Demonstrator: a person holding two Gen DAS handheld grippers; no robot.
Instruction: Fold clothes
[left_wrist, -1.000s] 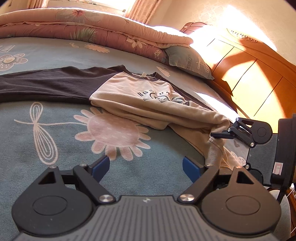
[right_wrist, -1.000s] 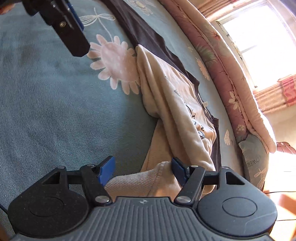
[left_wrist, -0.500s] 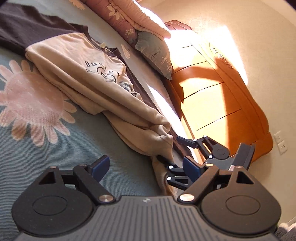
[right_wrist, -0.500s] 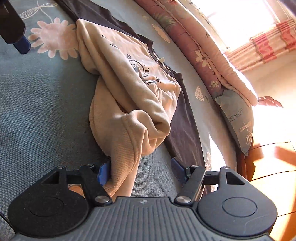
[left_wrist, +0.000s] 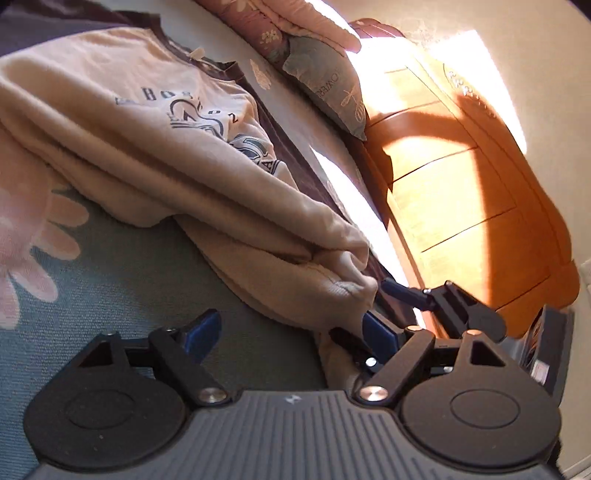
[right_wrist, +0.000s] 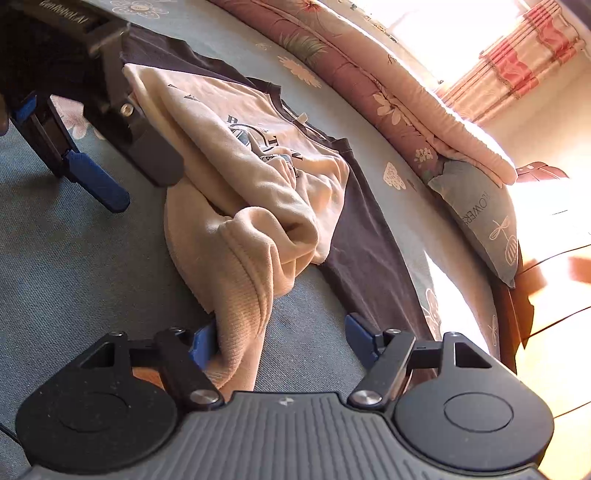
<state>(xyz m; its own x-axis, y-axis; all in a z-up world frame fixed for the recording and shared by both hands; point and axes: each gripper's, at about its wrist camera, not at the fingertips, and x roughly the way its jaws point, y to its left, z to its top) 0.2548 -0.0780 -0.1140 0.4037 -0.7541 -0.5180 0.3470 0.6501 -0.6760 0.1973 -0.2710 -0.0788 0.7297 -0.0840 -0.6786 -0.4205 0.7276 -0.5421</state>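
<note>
A cream sweatshirt (left_wrist: 177, 158) with dark sleeves and a printed chest lies rumpled on the blue flowered bedspread (left_wrist: 110, 280). In the left wrist view my left gripper (left_wrist: 291, 332) is open over bare bedspread, and its right pad sits beside the bunched hem. My right gripper (left_wrist: 369, 312) reaches in at that same bunch. In the right wrist view the sweatshirt's (right_wrist: 240, 147) ribbed hem (right_wrist: 240, 325) hangs between my right gripper's (right_wrist: 282, 339) opening jaws. It touches only the left pad. My left gripper (right_wrist: 146, 190) stands at the garment's left edge.
A rolled pink quilt (right_wrist: 388, 85) and a grey-blue pillow (right_wrist: 480, 218) lie along the far side of the bed. The orange wooden headboard (left_wrist: 461, 192) rises just past the bed's edge. A bright window with striped curtains (right_wrist: 517, 48) is behind.
My left gripper swung right and came closer to the bunched hem by the headboard. My right gripper rolled, and the hem that filled its jaws now rests against the left pad only.
</note>
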